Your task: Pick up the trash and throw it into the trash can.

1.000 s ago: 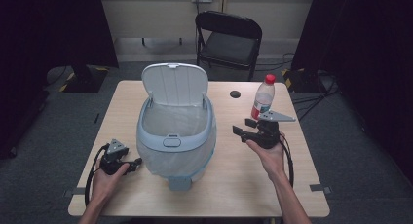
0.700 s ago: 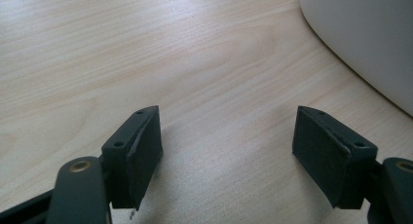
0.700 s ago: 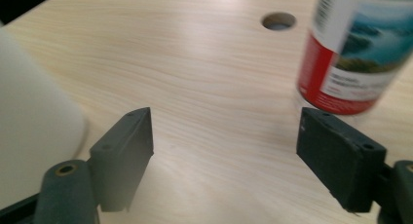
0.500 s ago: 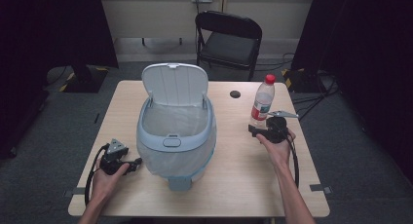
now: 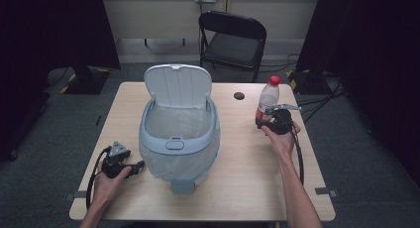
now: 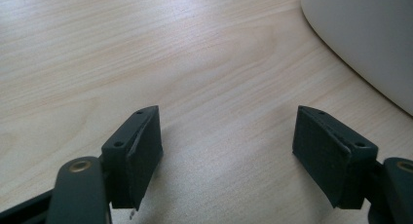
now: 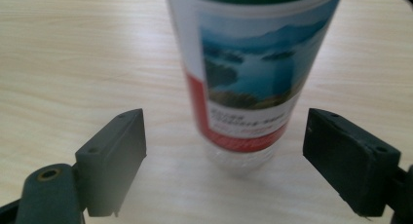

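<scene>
bottle (image 5: pixel 268 98): clear plastic w/ red cap and a red/white label w/ a lake pic, standing upright on the right side of the table, well apart from the bin
right gripper (image 7: pixel 221 151): jaws spread wide, nothing held; bottle sits just ahead of the gap btw them, not touched. In the high view it's right at the bottle's base, held in the right hand (image 5: pixel 281 139), cable (image 5: pixel 299 153) trailing back along the forearm
left gripper (image 6: pixel 226 151): also spread wide and holding nothing, just bare wood btw the jaws; low over the table's front-left, bin wall off to one side
left hand (image 5: pixel 107 181): wrapped around the gripper near the front edge
bin (image 5: pixel 179 134): big pale blue-grey trash bin mid-table, lid flipped up at the back, looks like a clear liner inside but hard to tell tbh; sits btw the two grippers
small dark disc (image 5: pixel 239 95): on the table behind, left of the bottle, could be a cap
table (image 5: pixel 237 178): light wood
room: grey carpet floor, black folding chair (image 5: pixel 232 37) behind the table, dark curtains both sides
</scene>
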### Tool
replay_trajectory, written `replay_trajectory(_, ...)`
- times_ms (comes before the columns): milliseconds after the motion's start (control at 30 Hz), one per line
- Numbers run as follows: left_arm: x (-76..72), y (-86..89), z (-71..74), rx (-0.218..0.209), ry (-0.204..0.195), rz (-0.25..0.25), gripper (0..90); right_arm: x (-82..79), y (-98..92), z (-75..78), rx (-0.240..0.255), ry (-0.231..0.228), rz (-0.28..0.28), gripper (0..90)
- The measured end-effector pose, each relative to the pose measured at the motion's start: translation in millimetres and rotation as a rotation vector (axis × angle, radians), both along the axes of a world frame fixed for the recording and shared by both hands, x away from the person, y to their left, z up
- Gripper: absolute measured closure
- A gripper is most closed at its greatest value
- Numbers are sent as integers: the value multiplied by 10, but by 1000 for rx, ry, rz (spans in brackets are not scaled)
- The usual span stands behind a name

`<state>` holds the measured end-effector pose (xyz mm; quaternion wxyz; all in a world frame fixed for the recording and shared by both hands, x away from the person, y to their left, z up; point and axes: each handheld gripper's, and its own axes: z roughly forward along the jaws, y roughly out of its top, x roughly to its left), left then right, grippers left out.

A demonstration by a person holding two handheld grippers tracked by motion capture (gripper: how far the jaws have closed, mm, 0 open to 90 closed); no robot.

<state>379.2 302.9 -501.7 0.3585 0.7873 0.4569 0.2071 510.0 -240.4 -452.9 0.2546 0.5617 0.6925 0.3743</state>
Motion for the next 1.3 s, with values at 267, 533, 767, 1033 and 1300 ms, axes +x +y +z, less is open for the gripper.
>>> replay_trajectory(267, 0, 0, 0, 0, 0, -1, 258, 222, 1, -30, 18, -54, -16, 157)
replay_trajectory(533, -1, -1, 0, 0, 0, 1, 258, 394, 18, -77, 22, -66, -32, 265)
replay_trajectory(767, -1, -1, 0, 0, 0, 1, 258, 337, -46, -46, 39, -51, -28, 286)
replay_trajectory(1033, -1, 0, 0, 0, 1, 1, 258, 138, -35, 17, 70, -68, 6, 292)
replay_trajectory(1300, -1, 0, 0, -1, 1, 1, 258, -170, -26, 59, 142, -68, 52, 297)
